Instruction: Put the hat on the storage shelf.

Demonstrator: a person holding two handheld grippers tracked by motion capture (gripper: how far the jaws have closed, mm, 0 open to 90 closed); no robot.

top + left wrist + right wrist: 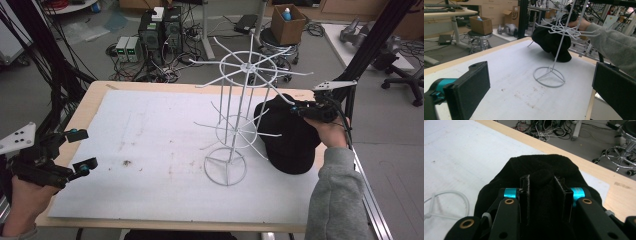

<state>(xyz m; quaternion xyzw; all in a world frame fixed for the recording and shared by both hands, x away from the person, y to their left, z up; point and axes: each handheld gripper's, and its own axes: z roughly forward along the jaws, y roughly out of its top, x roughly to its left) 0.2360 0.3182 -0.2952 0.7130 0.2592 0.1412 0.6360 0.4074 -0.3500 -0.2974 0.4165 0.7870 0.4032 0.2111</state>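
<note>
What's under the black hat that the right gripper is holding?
The black hat rests on the white mat, pinched by the right gripper. Its lower edge lies beside the wire rack base. Whatever sits beneath the fabric is covered.

Matt black cloth cap (pixel 541 170) (soft, fuzzy)

A wooden counter (pixel 95 95) carries a white sheet (pixel 150 145). On the sheet's right stand a white wire rack (pixel 226 172) and a black cap (pixel 292 145).
</note>
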